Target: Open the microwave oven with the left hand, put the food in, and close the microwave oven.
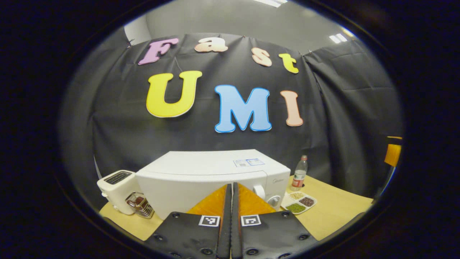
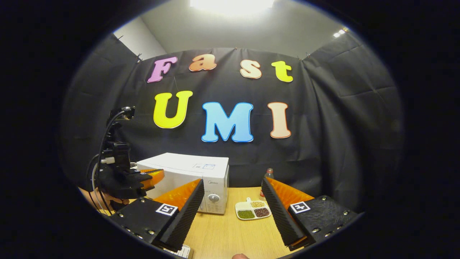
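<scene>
Sitting shut on the table (image 2: 222,233), white microwave (image 1: 201,176), dial right.

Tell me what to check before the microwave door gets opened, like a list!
1. Microwave door shut, ready to open: ok.
2. Left hand-held gripper holding nothing, fingers together: ok.
3. Left hand-held gripper touching the door handle: cannot tell.
4. Food tray waiting on the table, right of the microwave: ok.
5. Right hand-held gripper open and not holding anything: ok.
6. Toaster sits apart from the door: ok.
</scene>
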Demonstrator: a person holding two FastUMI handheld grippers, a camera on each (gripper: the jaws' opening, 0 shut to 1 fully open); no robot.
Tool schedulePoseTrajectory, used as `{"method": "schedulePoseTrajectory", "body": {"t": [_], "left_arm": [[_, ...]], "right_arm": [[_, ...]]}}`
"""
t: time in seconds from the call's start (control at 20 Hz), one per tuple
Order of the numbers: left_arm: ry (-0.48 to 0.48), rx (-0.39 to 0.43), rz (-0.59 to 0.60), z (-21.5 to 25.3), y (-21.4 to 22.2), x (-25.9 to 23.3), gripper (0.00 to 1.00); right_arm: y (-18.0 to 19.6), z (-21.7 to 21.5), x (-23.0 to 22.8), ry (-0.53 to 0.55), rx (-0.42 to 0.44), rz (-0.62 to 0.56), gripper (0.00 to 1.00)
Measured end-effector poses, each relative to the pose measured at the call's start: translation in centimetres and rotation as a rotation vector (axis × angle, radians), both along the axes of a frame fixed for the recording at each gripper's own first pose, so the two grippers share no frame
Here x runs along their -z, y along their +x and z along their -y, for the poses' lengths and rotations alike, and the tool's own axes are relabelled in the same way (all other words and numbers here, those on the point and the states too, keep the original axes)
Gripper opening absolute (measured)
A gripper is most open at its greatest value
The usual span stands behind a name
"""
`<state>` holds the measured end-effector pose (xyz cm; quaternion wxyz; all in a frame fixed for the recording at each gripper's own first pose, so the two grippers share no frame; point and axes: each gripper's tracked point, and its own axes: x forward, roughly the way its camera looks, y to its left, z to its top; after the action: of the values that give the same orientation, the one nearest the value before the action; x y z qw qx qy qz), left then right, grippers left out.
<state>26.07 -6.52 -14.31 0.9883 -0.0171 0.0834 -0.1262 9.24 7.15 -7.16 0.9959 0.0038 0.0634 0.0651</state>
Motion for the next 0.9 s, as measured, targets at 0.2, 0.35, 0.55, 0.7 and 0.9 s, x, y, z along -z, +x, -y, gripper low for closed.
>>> {"method": "schedulePoseTrajectory", "body": {"t": [0.2,0.35,0.55,0.7,0.9], "left_arm": [[0.007,-0.043,0.054,-0.5,-5.3,-4.1,0.07],[0.023,-0.087,0.080,-1.3,-9.4,-6.3,0.08],[0.052,-0.137,0.119,-2.5,-15.0,-8.8,0.08],[0.048,-0.148,0.140,-3.2,-18.2,-10.3,0.10],[0.052,-0.173,0.146,-4.8,-21.2,-11.4,0.10]], "right_arm": [[-2.3,1.2,-0.8,0.036,-0.032,0.012,0.98],[-4.2,2.1,-1.6,0.051,-0.058,0.028,0.98],[-6.4,2.8,-2.6,0.060,-0.094,0.049,0.98],[-7.7,2.7,-3.1,0.079,-0.105,0.057,0.98],[-8.8,1.9,-3.8,0.081,-0.117,0.065,0.98]]}}
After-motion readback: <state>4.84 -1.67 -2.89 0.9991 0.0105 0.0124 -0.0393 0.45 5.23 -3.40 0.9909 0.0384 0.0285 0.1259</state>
